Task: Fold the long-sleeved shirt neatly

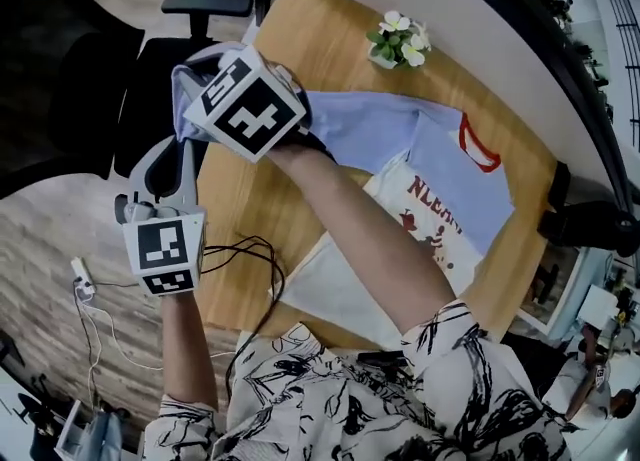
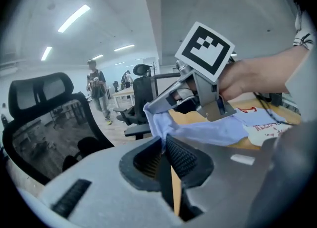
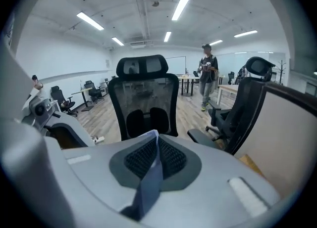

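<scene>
Two thin pinches on one long-sleeved shirt, spread pale blue and white across the wooden table with the red collar to the right. Clamped in the left gripper, jaws all but closed, only a sliver of blue cloth; clamped likewise in the right gripper, a narrow fold standing up out of the closed jaws. Held up off the table's left edge, right grip farther and left grip nearer, apparently the end of a sleeve. Judged risky on three counts: liable to slip from so shallow a bite under any sharp tug; liable to drag the flat body askew and wrinkle the printed front with a pull too far from the collar; liable to land crooked with the two grips carried unevenly. Worth watching too, the small flower pot at the far edge, near the blue shoulder and possibly within reach of swinging cloth.
</scene>
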`<state>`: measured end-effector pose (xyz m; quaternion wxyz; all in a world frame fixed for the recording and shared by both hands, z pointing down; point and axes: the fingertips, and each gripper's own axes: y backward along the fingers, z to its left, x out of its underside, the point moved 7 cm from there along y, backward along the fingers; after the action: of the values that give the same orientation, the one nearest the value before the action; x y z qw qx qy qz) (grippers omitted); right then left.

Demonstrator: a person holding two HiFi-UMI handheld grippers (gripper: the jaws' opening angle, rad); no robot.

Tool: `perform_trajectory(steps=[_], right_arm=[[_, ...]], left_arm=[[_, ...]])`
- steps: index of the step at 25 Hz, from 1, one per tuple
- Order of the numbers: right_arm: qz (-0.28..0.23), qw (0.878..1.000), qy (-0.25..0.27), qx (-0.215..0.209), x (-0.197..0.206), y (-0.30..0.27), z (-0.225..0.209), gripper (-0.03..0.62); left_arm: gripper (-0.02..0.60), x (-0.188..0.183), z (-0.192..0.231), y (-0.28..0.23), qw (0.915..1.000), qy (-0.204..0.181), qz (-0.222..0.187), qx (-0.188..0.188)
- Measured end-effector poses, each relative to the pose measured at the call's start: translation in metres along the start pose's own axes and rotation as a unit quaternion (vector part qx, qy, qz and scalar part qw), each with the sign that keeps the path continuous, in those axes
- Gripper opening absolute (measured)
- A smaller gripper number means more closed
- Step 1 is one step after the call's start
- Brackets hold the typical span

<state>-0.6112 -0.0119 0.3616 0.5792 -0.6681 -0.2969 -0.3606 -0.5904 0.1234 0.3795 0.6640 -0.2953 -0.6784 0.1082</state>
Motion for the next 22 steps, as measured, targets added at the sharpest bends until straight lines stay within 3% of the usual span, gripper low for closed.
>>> perform_trajectory(steps=[5, 10, 15, 22], right_arm=[[-0.029, 0.999, 0.001, 0.032, -0.019, 0.054, -0.012, 0.020], [-0.071, 0.994, -0.008, 0.083, -0.017, 0.141, -0.029, 0.020], [-0.103, 0.984, -0.010, 0.142, -0.002, 0.246, -0.051, 0.020], [-0.131, 0.965, -0.036, 0.223, 0.047, 0.392, -0.078, 0.020]], left_arm=[[0.034, -0.042, -0.025, 0.011, 0.9990, -0.018, -0.039, 0.009], [0.034, -0.094, -0.081, 0.024, 0.9944, -0.045, -0.089, 0.036], [0.034, -0.145, -0.159, 0.032, 0.9853, -0.090, -0.127, 0.071], [0.034, -0.205, -0.280, 0.042, 0.9660, -0.163, -0.159, 0.122]])
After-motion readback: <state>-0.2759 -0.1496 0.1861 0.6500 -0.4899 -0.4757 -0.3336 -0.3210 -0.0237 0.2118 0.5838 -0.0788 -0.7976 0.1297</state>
